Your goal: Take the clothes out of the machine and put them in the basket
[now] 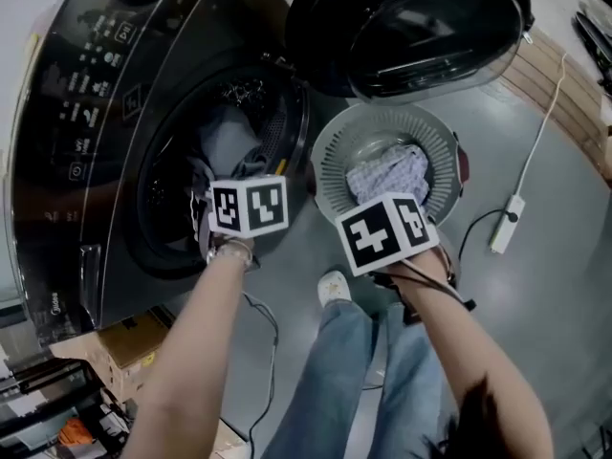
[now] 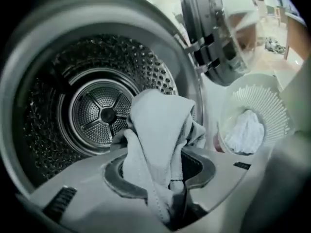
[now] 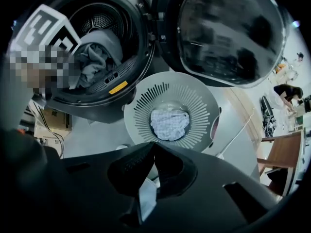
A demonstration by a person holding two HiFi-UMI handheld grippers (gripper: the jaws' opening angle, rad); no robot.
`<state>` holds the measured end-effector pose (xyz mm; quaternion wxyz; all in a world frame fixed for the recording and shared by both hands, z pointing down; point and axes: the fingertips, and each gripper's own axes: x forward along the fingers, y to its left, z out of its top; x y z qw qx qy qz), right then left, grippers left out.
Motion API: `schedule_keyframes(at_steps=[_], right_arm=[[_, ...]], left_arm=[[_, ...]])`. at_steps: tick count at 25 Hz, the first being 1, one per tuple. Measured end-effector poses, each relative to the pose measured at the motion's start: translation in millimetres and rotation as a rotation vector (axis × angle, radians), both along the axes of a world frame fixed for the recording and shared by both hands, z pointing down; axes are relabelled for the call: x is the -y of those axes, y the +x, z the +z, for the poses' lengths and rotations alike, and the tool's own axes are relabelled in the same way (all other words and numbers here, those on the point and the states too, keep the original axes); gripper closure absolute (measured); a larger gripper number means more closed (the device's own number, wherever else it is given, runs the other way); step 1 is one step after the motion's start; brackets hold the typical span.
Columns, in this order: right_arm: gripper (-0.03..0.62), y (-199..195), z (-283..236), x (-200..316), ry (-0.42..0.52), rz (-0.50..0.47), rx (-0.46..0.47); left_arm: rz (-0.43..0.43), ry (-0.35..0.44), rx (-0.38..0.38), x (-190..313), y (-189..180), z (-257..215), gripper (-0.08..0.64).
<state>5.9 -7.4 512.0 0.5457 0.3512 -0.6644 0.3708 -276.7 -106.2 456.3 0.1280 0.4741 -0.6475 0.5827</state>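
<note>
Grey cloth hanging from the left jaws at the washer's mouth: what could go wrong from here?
1. The left jaws pinch only a fold of the grey cloth; the rest bunches loose, so it might slip free.
2. The cloth is close to the drum opening's rim and could catch or drag there.
3. The basket sits right beside the open door; a hasty swing might bump the door or drop the cloth on the floor.

Gloss, steel and soft cloth showing

The machine front is gleaming glossy black; the perforated metal drum is shining; the grey cloth is looking soft and matt; the slatted basket is looking like matt plastic.
</note>
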Motion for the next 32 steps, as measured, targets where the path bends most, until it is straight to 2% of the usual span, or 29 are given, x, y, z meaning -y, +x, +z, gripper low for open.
schedule_keyframes(at_steps=[6, 11, 17, 21, 32], right_arm=[[0.591, 9, -29, -3, 0.024, 0.103, 0.089], [0.591, 20, -38, -19, -0.037, 0.214, 0.111], [0.591, 18, -51, -16, -0.032, 0.274, 0.179], [0.591, 19, -58, -8, -0.003, 0.297, 0.230], [0.591, 59, -75, -3, 0.045, 0.385, 0.221]], left_arm=[[0.045, 0.047, -0.040, -14, 25, -27, 0.399], [0.031, 0.097, -0.104, -24, 41, -45, 0.402], [0.074, 0.116, -0.143, -36, 67, -61, 0.405], [0.080, 0.129, -0.220, -38, 89, -76, 0.408], [0.087, 0.123, -0.526, -38, 160, -109, 0.414]])
